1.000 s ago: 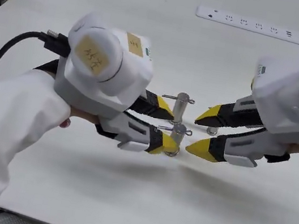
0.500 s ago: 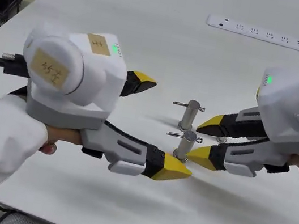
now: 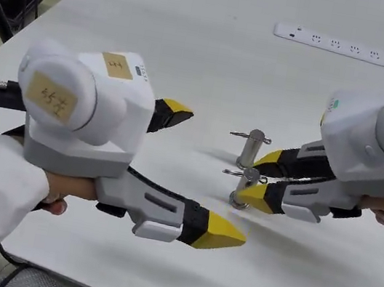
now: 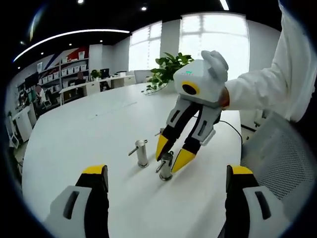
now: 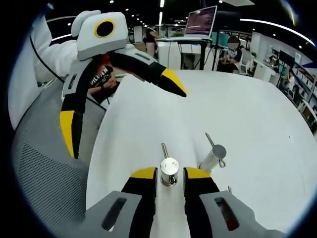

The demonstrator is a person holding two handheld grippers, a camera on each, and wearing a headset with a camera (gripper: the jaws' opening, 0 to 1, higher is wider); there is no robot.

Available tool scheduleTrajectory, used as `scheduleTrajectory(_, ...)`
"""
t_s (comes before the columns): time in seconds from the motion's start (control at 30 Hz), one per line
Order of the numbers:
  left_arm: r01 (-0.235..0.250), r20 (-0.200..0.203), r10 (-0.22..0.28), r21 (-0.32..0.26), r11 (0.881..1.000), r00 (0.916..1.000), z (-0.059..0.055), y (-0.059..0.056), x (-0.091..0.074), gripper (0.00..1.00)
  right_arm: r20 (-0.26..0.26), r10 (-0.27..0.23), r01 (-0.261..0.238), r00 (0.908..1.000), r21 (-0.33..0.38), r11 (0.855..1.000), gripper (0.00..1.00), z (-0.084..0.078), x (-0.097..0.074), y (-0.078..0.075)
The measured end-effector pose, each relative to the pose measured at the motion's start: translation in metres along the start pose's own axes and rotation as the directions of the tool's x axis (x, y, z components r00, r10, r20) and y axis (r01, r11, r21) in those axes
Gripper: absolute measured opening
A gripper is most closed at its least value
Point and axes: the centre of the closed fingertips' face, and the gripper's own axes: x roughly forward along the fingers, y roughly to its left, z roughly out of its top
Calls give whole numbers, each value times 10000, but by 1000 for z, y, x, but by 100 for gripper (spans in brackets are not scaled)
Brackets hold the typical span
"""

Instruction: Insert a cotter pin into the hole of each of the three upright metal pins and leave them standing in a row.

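The near metal pin (image 3: 246,189) and far metal pin (image 3: 252,148) stand upright on the desk (image 3: 197,26), a cotter pin (image 3: 241,135) level through each. The right gripper (image 3: 248,176) flanks the near one, contact unclear; the left gripper (image 3: 210,173) gapes wide, empty.

White table (image 3: 194,41), upright pins (image 3: 252,148), power strip (image 3: 344,47)

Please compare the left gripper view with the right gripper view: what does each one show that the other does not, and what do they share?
Left gripper view has: a green plant before bright windows, and the right gripper seen from the front.
Right gripper view has: a monitor and the left gripper, its jaws wide apart.
Both have: the white table and two upright metal pins, each with a cotter pin through it. The nearer pin stands between the right gripper's jaws, the farther pin beside it.
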Motion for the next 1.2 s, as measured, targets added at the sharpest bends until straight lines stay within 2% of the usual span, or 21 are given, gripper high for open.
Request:
scheduleTrajectory(0.03,-13,-210,11,-97,10000,9998,-4,-1,0,99,-38,-71,71,10000,-65,10000,14,-1,2,-1)
scheduleTrajectory(0.2,129,-311,-128,20,9999,9994,-7,-9,-1,99,28,10,-10,10000,16,10000,11,-1,5,1)
scheduleTrajectory(0.33,128,-273,-125,85,9999,9995,-7,-12,-1,98,88,-97,95,9999,269,9996,8,-1,6,1)
scheduleTrajectory(0.4,178,-246,-176,89,9998,9995,-7,-13,-1,95,66,-130,129,9999,175,9998,8,-1,6,3)
scheduleTrajectory(0.57,178,-216,-176,73,9998,9996,-5,-12,-1,95,36,-163,164,9999,-125,9998,8,-4,3,6)
scheduleTrajectory(0.77,155,-261,-148,261,9995,9995,-5,-10,-1,99,625,154,-131,9979,-367,9992,8,-2,-18,15)
scheduleTrajectory(0.93,139,-366,-132,174,9998,9992,-8,-8,1,99,640,195,-159,9978,-576,9982,8,-12,-40,13)
scheduleTrajectory(1.1,146,-484,-136,205,9997,9987,-11,-8,0,99,697,-286,286,9972,8,9996,8,-30,-64,-5)
scheduleTrajectory(1.2,130,-528,-120,181,9998,9985,-11,-7,-2,99,463,-713,710,9964,90,9974,8,-42,-75,-19)
